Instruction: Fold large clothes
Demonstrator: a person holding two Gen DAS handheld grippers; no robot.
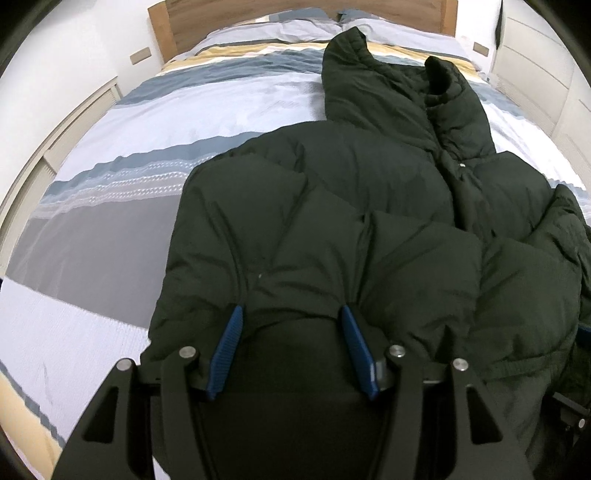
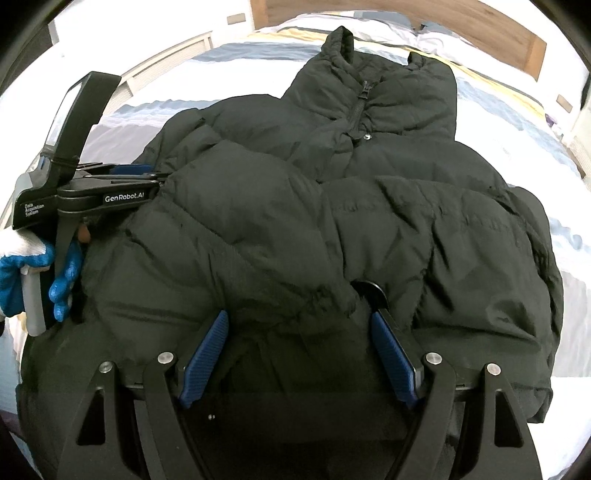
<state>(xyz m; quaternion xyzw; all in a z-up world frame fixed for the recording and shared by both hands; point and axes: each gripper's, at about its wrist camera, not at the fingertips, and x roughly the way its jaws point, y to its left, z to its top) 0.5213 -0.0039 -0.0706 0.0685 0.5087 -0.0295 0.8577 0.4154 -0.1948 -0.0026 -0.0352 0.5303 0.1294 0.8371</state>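
A dark green puffer jacket (image 1: 332, 206) lies on the striped bed, collar toward the headboard; it also shows in the right wrist view (image 2: 332, 206). My left gripper (image 1: 291, 314) stands with its blue pads wide apart, pressed into the jacket's near hem, fabric bulging between them. In the right wrist view the left gripper (image 2: 155, 177) appears from the side at the jacket's left edge, held by a gloved hand (image 2: 62, 280). My right gripper (image 2: 299, 317) is also spread, its pads sunk in the jacket's lower hem. Fingertips of both are hidden in fabric.
The bed (image 1: 110, 229) has a striped grey, blue and yellow cover and a wooden headboard (image 1: 162, 22). Pillows (image 1: 280, 26) lie at the head. White drawers (image 1: 535, 74) stand at the right; a low white cabinet (image 1: 74, 122) runs along the left.
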